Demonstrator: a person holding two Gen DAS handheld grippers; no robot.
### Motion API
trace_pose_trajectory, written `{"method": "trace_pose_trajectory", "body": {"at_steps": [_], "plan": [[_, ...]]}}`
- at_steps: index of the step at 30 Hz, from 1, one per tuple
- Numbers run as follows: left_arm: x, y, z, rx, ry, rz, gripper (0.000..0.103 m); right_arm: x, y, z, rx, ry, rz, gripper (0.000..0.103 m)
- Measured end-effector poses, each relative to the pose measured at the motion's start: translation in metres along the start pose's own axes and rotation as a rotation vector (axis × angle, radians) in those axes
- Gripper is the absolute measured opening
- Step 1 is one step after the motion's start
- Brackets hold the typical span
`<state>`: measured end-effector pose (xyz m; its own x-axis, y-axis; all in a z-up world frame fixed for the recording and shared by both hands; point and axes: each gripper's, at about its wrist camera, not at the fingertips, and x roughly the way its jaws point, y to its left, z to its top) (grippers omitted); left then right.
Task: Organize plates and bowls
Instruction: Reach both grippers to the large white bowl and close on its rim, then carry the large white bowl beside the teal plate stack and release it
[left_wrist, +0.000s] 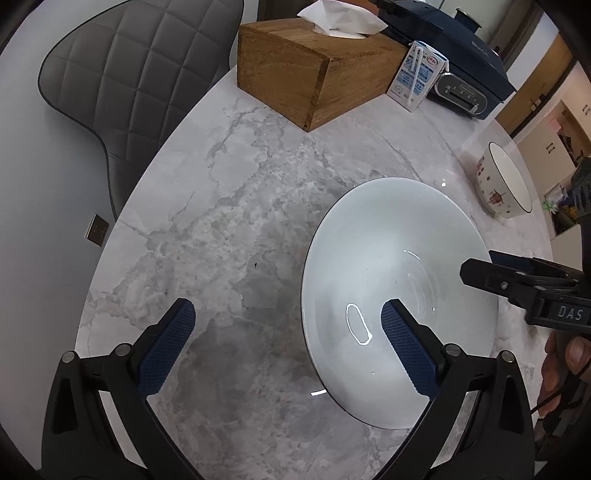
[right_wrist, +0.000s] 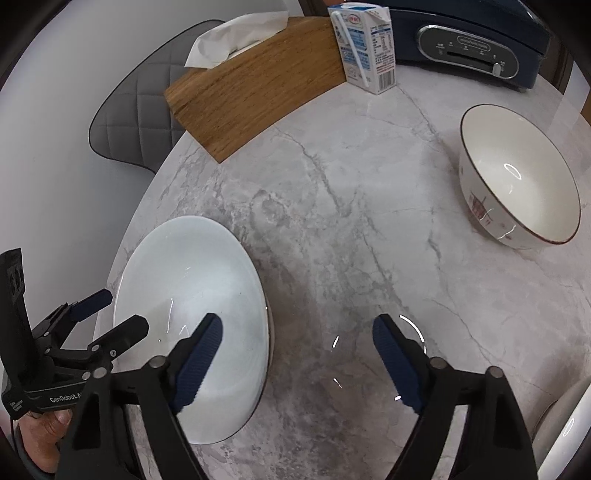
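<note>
The white plate (left_wrist: 399, 280) lies flat on the marble counter (left_wrist: 221, 240) close to its curved near-left edge, and the patterned bowl (right_wrist: 517, 181) stands upright well apart from it toward the far right edge. The left claw (left_wrist: 288, 343) is spread wide, straddling the plate's left rim without pinching it, while the right claw (right_wrist: 297, 354) is also spread, straddling the plate's right rim. Along the far edge sit a wooden tissue box (left_wrist: 314, 70), a milk carton (left_wrist: 417, 77) and a dark blue appliance (left_wrist: 461, 55).
</note>
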<state>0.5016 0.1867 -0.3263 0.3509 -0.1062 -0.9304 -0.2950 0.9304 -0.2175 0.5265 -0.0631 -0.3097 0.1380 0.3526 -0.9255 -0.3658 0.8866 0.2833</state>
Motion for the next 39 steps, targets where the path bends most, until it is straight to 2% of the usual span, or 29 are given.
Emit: {"method": "trace_pose_trajectory", "body": {"at_steps": [1,2,3,4,6,8,10,11,13,15,18,26,33,37,39], "plan": [[0.002,0.001,-0.001,-0.004,0.009,-0.020,0.073,0.004,0.001,0.000,-0.002,0.015,-0.005,0.059],[0.004,0.002,-0.001,-0.014,0.016,-0.044,0.059,0.008,0.000,-0.001,0.002,0.029,-0.005,0.047],[0.008,0.004,-0.003,-0.024,0.039,-0.063,0.034,0.011,0.000,-0.002,0.011,0.042,0.003,0.041],[0.011,0.004,-0.004,-0.027,0.056,-0.068,0.025,0.014,-0.001,-0.003,0.022,0.048,0.016,0.035],[0.012,0.002,-0.007,-0.018,0.054,-0.074,0.025,0.015,-0.002,-0.005,0.036,0.053,0.041,0.031],[0.012,0.000,-0.009,-0.015,0.054,-0.080,0.023,0.014,0.000,-0.007,0.023,0.050,0.047,0.021],[0.012,-0.003,-0.009,-0.014,0.058,-0.094,0.012,0.013,0.007,-0.006,0.003,0.051,0.053,0.009],[0.011,-0.005,-0.009,-0.008,0.060,-0.094,0.009,0.013,0.011,-0.007,-0.008,0.051,0.043,0.009],[0.010,-0.008,-0.009,0.001,0.053,-0.080,0.009,0.013,0.017,-0.008,-0.029,0.055,0.012,0.009],[0.008,-0.008,-0.011,0.006,0.052,-0.087,0.009,0.013,0.015,-0.009,-0.002,0.059,0.037,0.008],[-0.006,-0.015,-0.017,0.041,0.036,-0.068,0.009,0.004,0.018,-0.016,-0.010,0.048,0.025,0.008],[-0.072,-0.049,-0.033,0.117,-0.021,-0.138,0.009,-0.070,0.009,-0.039,-0.002,-0.035,0.019,0.009],[-0.117,-0.102,-0.065,0.214,-0.022,-0.210,0.009,-0.135,-0.009,-0.096,0.044,-0.095,-0.025,0.009],[-0.127,-0.131,-0.088,0.263,0.008,-0.250,0.009,-0.155,-0.029,-0.138,0.114,-0.110,-0.036,0.009],[-0.129,-0.147,-0.101,0.269,0.049,-0.289,0.009,-0.163,-0.040,-0.160,0.155,-0.116,-0.042,0.009]]}}
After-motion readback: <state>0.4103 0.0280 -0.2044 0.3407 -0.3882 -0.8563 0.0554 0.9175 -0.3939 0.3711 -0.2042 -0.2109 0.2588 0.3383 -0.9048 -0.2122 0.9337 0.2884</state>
